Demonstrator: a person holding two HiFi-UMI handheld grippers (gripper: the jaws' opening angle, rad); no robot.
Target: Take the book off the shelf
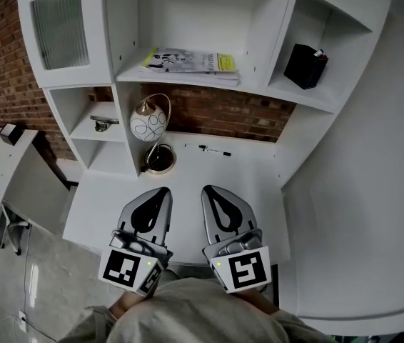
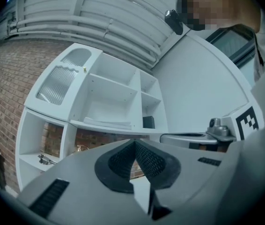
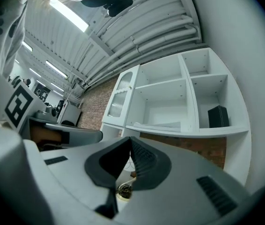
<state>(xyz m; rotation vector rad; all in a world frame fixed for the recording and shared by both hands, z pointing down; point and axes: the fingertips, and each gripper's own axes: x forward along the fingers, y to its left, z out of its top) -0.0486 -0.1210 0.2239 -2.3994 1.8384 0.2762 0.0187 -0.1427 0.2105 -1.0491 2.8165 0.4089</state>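
The left gripper [image 1: 160,194] and the right gripper [image 1: 211,191] both have their jaws closed together on nothing, and are held side by side over the white desk [image 1: 188,174]. The book [image 1: 191,63] lies flat on the middle shelf [image 1: 257,85], ahead of and above both tips and well apart from them. A round lamp [image 1: 150,122] stands ahead of the left gripper, and a black box [image 1: 305,65] sits ahead and to the right of the right gripper.
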